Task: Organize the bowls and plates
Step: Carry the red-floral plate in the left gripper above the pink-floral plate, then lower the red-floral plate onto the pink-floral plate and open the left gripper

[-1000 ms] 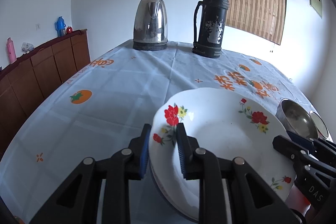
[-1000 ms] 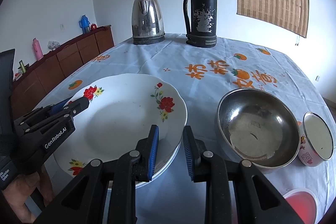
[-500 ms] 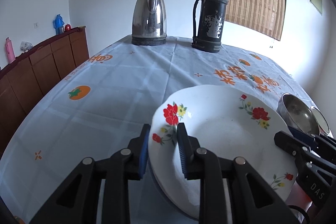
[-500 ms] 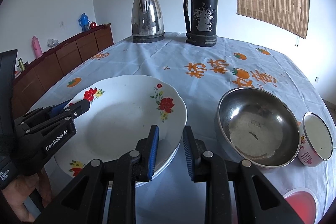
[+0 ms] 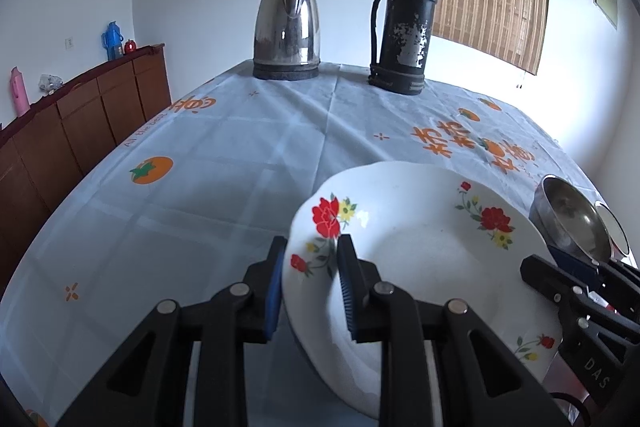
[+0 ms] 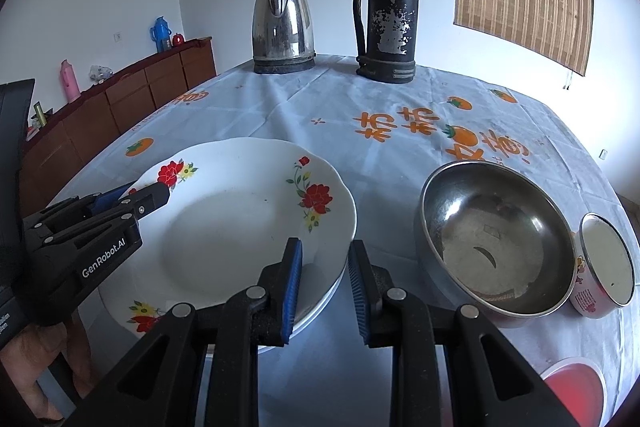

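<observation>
Nothing on the table has shifted since the earlier frames, and both of my claws sit where they were. My left gripper [image 5: 310, 283] is clamped on the left rim of the flowered plate [image 5: 420, 251], 1 blue pad under the edge and 1 on the inner face beside the red flower. That plate lies on top of another plate [image 6: 320, 311], whose edge shows just beneath it at the near side. My right gripper [image 6: 325, 281] reaches the same stack from the near right: its left pad lies over the top plate's rim, its right pad stands off to the right of the plates, and I cannot tell whether the pads actually press on anything. A hand [image 6: 36, 375] shows at the lower left of the right view, under the left tool. Just right of the plates sits a steel bowl [image 6: 496, 239], with a small enamel cup [image 6: 600, 279] touching or nearly touching its right side and a red lid [image 6: 576, 391] nearer still. At the far end of the tablecloth [image 5: 224, 163] stand a steel kettle [image 5: 287, 35] and, to its right, a worn black flask [image 5: 404, 27], apart from each other. A brown sideboard [image 5: 80, 123] runs along the left wall.
</observation>
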A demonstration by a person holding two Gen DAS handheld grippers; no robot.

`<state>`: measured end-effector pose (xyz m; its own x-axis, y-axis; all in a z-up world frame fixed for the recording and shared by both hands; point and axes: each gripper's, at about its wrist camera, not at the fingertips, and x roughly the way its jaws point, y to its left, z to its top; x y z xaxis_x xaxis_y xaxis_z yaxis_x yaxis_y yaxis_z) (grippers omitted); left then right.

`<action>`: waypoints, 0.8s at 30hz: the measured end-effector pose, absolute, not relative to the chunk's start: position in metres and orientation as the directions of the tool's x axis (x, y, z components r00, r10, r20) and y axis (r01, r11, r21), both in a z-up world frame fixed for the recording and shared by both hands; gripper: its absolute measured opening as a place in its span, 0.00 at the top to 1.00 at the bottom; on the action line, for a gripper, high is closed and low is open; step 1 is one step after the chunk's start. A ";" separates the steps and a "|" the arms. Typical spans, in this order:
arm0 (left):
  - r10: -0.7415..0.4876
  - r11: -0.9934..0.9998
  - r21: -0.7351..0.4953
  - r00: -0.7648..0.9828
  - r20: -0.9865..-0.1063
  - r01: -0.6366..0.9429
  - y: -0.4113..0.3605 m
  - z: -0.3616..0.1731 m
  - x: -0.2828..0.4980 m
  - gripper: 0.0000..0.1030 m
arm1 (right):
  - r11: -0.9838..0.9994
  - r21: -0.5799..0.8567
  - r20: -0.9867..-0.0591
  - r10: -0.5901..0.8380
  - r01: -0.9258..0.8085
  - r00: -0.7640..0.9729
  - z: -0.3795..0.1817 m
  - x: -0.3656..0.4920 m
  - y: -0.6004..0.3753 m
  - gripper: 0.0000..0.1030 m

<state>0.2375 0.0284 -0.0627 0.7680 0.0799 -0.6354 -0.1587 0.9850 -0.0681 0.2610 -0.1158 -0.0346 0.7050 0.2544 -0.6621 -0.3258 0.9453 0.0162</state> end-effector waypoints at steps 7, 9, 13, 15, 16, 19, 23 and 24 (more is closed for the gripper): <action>0.082 0.985 -0.064 0.762 -0.642 -0.160 0.028 -0.063 0.238 0.78 | 0.946 0.013 -0.668 0.250 -0.325 0.701 -0.036 0.262 -0.114 0.75; 0.085 0.985 -0.060 0.760 -0.645 -0.161 0.028 -0.064 0.238 0.78 | 0.946 0.014 -0.668 0.251 -0.325 0.700 -0.036 0.262 -0.114 0.75; 0.087 0.985 -0.057 0.756 -0.648 -0.162 0.028 -0.064 0.239 0.78 | 0.945 0.010 -0.673 0.248 -0.326 0.697 -0.036 0.262 -0.114 0.75; 0.088 0.985 -0.055 0.756 -0.648 -0.162 0.028 -0.064 0.239 0.78 | 0.945 0.015 -0.671 0.251 -0.327 0.697 -0.035 0.262 -0.115 0.75; 0.088 0.985 -0.056 0.756 -0.648 -0.162 0.028 -0.064 0.239 0.78 | 0.945 0.015 -0.672 0.251 -0.326 0.697 -0.035 0.263 -0.115 0.75; 0.092 0.985 -0.049 0.755 -0.649 -0.163 0.027 -0.065 0.240 0.78 | 0.945 0.016 -0.673 0.252 -0.327 0.696 -0.035 0.263 -0.115 0.75; 0.099 0.986 -0.038 0.755 -0.648 -0.162 0.025 -0.065 0.240 0.78 | 0.947 -0.002 -0.681 0.235 -0.322 0.694 -0.039 0.263 -0.114 0.76; 0.100 0.986 -0.036 0.755 -0.648 -0.162 0.024 -0.065 0.240 0.78 | 0.947 0.000 -0.681 0.236 -0.322 0.693 -0.039 0.264 -0.114 0.76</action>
